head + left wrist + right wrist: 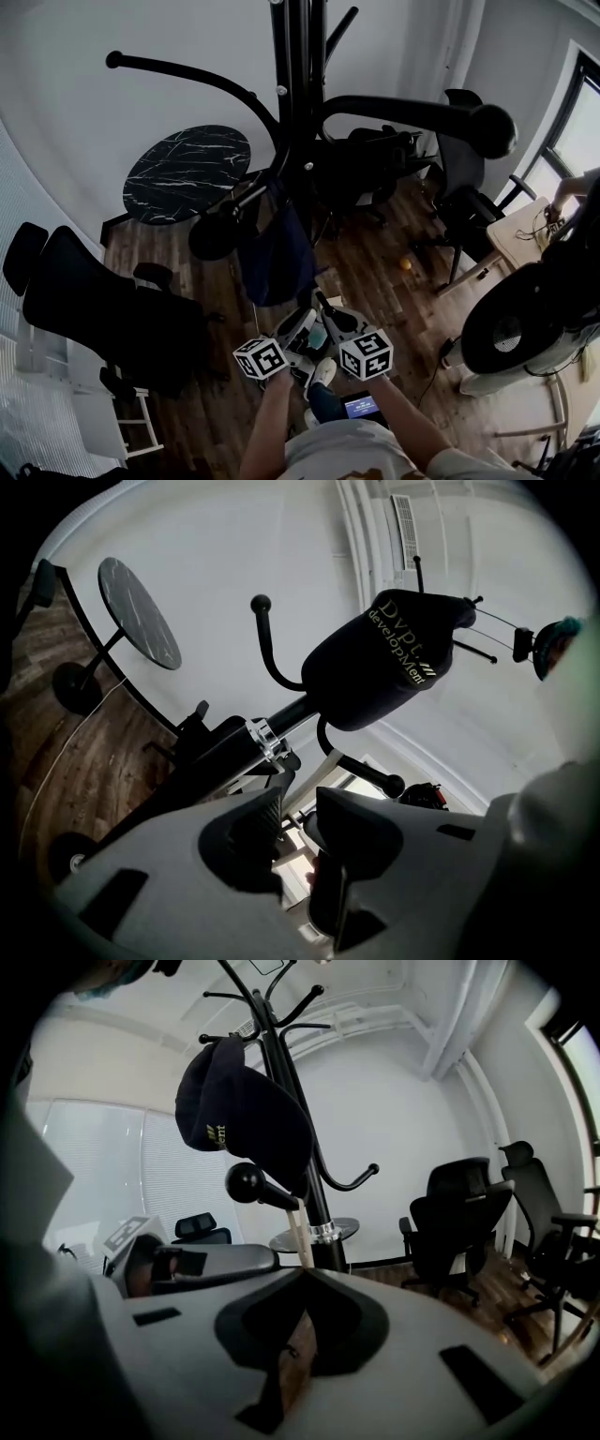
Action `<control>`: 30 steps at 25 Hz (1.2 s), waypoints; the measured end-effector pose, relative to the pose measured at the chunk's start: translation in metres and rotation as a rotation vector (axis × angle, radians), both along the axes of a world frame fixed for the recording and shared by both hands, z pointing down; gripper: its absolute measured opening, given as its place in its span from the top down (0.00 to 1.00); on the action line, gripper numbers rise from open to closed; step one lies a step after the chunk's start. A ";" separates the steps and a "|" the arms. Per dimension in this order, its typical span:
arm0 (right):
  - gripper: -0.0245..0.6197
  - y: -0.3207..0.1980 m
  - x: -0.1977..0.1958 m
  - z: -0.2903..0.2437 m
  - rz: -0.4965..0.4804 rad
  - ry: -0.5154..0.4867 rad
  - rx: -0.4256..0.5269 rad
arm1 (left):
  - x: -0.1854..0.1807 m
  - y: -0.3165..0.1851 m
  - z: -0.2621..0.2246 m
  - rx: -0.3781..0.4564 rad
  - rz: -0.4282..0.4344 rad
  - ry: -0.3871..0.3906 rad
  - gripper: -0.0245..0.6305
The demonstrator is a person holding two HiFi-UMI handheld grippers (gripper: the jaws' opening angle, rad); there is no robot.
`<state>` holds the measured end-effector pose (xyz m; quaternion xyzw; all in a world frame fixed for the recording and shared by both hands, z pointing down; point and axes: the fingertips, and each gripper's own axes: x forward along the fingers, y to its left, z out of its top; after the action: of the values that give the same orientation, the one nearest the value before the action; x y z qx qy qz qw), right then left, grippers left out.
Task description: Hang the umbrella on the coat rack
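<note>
The black coat rack (298, 112) stands right in front of me, and a dark navy fabric item with pale lettering (277, 248) hangs on it (389, 653) (239, 1110). Both grippers are held low and close together at its foot. My right gripper (305, 1267) (330, 323) is shut on a thin pale strip (299, 1227) that runs up to a ball-tipped hook (248, 1185). My left gripper (300, 803) (298, 328) has a visible gap between its jaws, and the same hook (392, 785) is just beyond them. I cannot make out the umbrella's body.
A round black marble table (187, 173) stands behind the rack on the left. Black office chairs are at the left (103, 309) and behind (464, 178). A white round appliance (525, 328) and a pale desk (516, 234) are on the right. My white shoe (322, 373) is on the wooden floor.
</note>
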<state>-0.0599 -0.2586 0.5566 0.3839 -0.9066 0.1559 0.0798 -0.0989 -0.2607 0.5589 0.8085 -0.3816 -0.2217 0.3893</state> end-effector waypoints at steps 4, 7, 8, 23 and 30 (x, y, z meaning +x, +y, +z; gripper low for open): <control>0.94 0.009 0.009 -0.005 0.049 0.014 0.026 | -0.015 0.009 -0.011 0.036 -0.091 -0.073 0.90; 0.94 0.020 0.015 -0.007 0.067 0.000 0.026 | -0.019 0.018 -0.015 0.059 -0.117 -0.155 0.93; 0.94 0.024 0.016 -0.008 0.072 -0.008 0.024 | -0.019 0.022 -0.016 0.062 -0.122 -0.184 0.93; 0.94 0.082 0.032 -0.038 0.063 -0.154 0.016 | 0.011 0.077 -0.034 0.180 -0.038 -0.439 0.93; 0.95 0.108 0.034 -0.046 0.027 -0.179 0.019 | 0.015 0.098 -0.050 0.166 -0.053 -0.259 0.93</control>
<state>-0.0262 -0.1508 0.5108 0.3812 -0.9063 0.1822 -0.0074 -0.0836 -0.1622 0.5084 0.8492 -0.4304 -0.1566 0.2628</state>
